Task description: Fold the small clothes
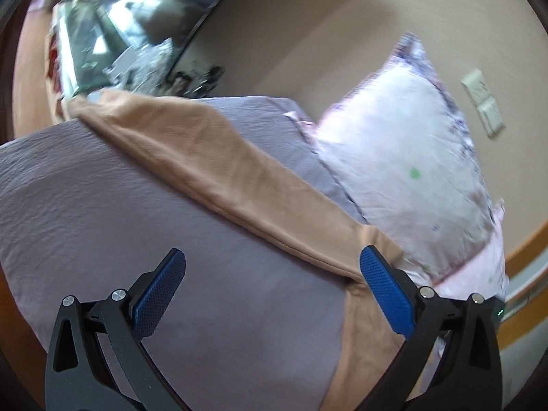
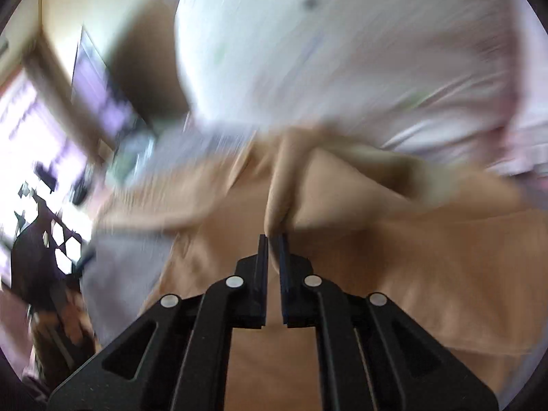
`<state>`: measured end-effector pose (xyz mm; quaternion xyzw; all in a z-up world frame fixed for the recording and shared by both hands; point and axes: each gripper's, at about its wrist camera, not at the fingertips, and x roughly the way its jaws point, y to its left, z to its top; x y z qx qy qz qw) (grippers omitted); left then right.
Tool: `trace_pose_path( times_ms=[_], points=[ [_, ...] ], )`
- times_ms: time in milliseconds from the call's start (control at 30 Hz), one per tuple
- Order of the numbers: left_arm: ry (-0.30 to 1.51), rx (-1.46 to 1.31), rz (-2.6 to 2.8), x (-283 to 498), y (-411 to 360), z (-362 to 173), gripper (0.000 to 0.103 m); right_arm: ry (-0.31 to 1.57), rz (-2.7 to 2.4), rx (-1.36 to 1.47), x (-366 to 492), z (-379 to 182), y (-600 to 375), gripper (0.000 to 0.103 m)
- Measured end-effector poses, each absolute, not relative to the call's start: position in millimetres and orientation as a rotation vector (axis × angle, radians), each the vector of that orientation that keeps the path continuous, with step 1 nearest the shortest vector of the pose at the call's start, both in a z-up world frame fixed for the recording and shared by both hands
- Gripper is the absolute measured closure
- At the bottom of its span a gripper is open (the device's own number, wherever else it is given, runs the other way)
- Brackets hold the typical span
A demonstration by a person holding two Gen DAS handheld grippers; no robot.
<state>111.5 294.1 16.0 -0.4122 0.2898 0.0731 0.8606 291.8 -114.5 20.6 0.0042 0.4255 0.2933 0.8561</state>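
A peach-tan garment (image 1: pixel 219 167) lies stretched in a long band across the lilac bed sheet (image 1: pixel 102 212). My left gripper (image 1: pixel 272 270) is open and empty, its blue pads (image 1: pixel 161 294) spread wide just above the sheet, with the right pad next to the garment's near end. In the blurred right wrist view, my right gripper (image 2: pixel 273 239) is shut on a pinched fold of the same peach garment (image 2: pixel 394 257) and lifts it off the bed.
A white and pink pillow (image 1: pixel 404 157) leans against the beige wall (image 1: pixel 308 34) beyond the garment. It also shows in the right wrist view (image 2: pixel 342 51). A wall switch (image 1: pixel 483 102) is at the right. A cluttered mirror or window (image 1: pixel 113 44) is at the upper left.
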Motion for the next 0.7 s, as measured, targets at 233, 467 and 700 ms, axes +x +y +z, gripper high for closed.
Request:
trace_pose_path(
  times_ms=[233,467,700],
  points=[
    [0.636,-0.958,0.242,118.1,331.3,5.0,0.001,0.912,0.608,0.039,297.5,-0.6,-88.9,0.058],
    [0.629,-1.029,0.292,130.4,352.4,4.2,0.006,0.972,0.765,0.109,290.1,5.5,-92.8,0.051],
    [0.612,-1.158,0.391,134.1,383.2,-5.7,0.062,0.842,0.760,0.215,255.4,42.3,-157.9,0.034]
  ],
)
